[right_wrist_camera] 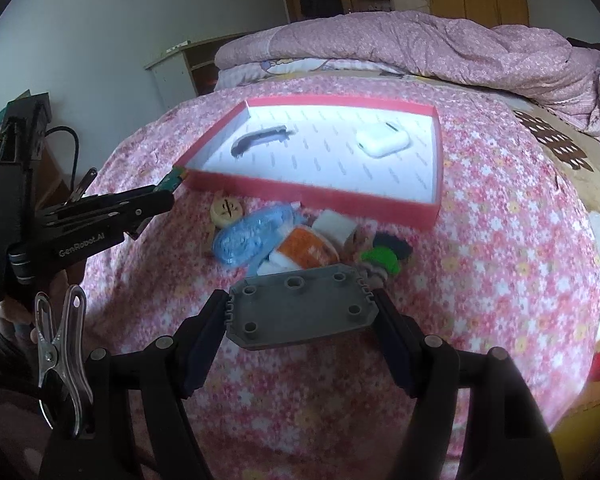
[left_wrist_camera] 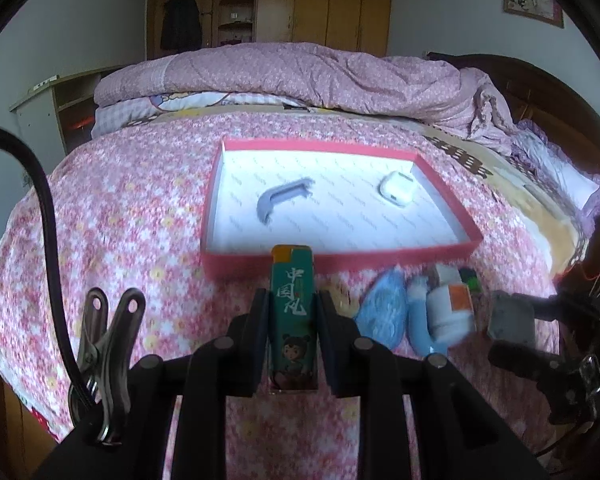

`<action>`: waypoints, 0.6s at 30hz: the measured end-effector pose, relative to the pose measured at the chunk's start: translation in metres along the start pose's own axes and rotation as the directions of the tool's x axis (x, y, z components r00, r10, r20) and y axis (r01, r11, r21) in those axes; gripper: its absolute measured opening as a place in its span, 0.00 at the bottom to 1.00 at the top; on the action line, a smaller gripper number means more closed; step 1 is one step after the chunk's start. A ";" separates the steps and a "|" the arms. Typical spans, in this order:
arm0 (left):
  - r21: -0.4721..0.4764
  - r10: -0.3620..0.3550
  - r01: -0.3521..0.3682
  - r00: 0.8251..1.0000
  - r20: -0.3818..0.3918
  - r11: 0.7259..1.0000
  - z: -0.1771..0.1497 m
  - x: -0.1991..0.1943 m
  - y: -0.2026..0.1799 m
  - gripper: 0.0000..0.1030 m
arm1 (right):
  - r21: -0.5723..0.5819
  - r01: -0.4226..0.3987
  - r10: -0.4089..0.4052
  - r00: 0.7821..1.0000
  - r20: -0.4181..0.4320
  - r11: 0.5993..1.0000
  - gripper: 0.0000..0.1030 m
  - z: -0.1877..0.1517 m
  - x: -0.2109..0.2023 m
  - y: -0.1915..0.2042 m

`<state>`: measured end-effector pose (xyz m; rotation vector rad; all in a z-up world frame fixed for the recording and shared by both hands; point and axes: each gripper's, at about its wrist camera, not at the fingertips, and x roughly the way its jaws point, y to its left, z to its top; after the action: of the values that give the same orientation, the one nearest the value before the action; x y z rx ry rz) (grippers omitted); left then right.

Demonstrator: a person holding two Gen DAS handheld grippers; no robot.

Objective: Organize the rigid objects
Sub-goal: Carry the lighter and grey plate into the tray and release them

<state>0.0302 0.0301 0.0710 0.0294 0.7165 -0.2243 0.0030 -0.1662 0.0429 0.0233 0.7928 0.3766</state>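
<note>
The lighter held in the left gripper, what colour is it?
The lighter is green with an orange top, Chinese characters and a cartoon child; the left wrist view shows it best.

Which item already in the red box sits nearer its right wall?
The white earbud case, lying near the right wall of the red box. The other item, a grey curved clip, lies toward the left half, well away from that wall.
</note>
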 end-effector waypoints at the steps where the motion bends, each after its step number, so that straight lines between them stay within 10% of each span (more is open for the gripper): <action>1: 0.005 -0.002 0.002 1.000 0.005 1.000 0.005 0.002 -0.001 0.24 | -0.004 0.002 -0.002 1.000 0.003 1.000 0.70 0.006 0.002 0.000; 18: 0.007 -0.020 0.021 0.998 -0.059 1.000 0.054 0.056 -0.003 0.24 | 0.035 -0.010 0.010 1.000 -0.017 0.999 0.70 0.078 0.042 -0.020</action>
<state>0.1053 0.0112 0.0751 0.0357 0.7750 -0.2465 0.0909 -0.1612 0.0659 0.0563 0.8165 0.3729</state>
